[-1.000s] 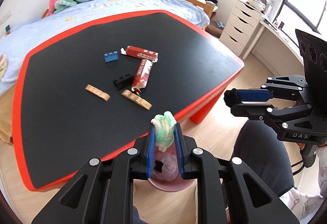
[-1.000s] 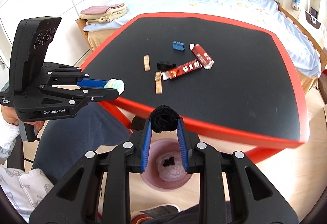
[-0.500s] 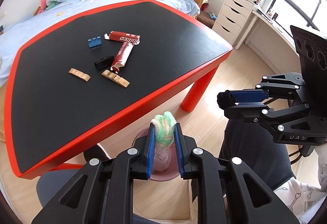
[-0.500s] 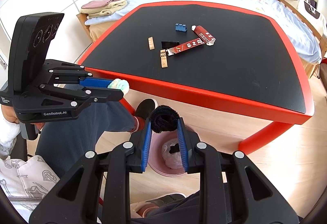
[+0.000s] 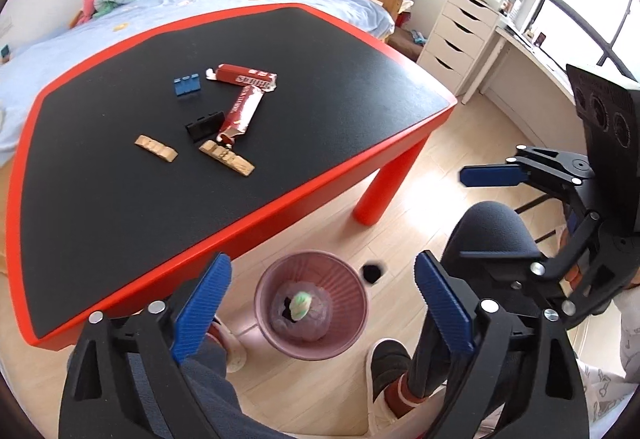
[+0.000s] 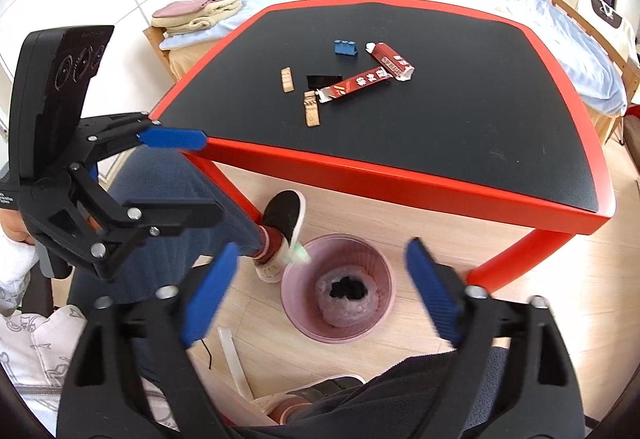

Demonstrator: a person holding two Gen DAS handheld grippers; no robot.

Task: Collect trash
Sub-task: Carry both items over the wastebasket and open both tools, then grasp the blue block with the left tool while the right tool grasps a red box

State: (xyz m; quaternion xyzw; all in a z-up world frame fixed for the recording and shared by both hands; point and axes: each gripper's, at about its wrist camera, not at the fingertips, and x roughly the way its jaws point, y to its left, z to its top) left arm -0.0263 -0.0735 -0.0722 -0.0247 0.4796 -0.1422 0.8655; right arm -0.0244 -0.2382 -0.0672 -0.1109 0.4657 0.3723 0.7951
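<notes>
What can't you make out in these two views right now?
- Bin contents: under the crumpled bag, both views, hidden.
- Black ball: left view, blurred mid-fall; landing spot unclear.
- Green ball: right view, blurred by the bin's rim.
- Wrapper print: too small to read.

The upper red wrapper (image 5: 244,75) reads roughly "SKIPPE", partly blurred.

Bright daylight, fisheye-bent edges — slight motion blur
</notes>
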